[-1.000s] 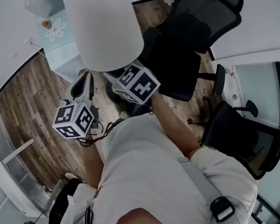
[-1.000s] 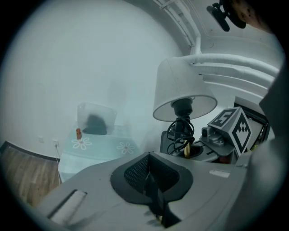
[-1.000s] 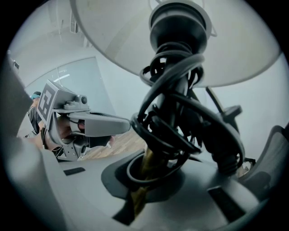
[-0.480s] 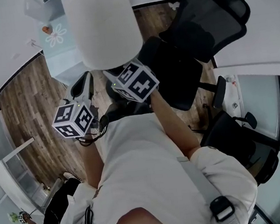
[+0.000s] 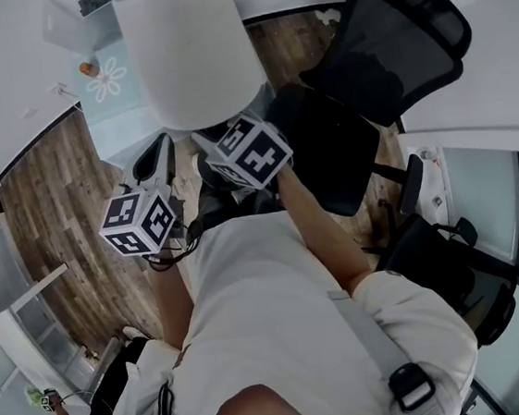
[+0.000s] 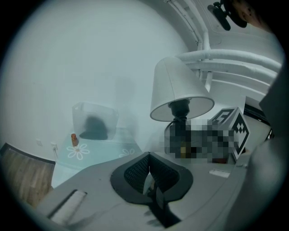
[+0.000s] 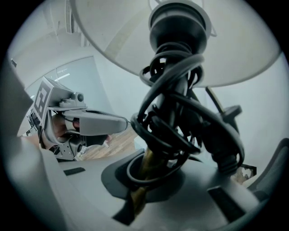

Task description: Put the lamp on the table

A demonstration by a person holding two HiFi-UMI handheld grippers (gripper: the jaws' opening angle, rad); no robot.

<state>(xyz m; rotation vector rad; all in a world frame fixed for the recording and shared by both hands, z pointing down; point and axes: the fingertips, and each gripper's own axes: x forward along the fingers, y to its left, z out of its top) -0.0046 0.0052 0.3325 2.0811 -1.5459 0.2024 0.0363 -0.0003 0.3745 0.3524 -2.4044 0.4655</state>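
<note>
The lamp has a white shade, a brass stem and a black cord wound round the stem. My right gripper is shut on the stem just below the cord and holds the lamp upright in the air. Its marker cube shows under the shade in the head view, where the shade hides its jaws. My left gripper hangs just left of the lamp, shut and empty, its pads meeting. A pale table with flower marks lies ahead, beyond the shade.
A clear plastic box and a small orange object stand on the table. Black office chairs sit to the right and lower right. Wood floor spreads to the left, and a seated person's legs show at bottom left.
The lamp stays held in my right gripper. The view has shifted slightly: the shade sits a little higher in the picture and the chairs have drifted right.
</note>
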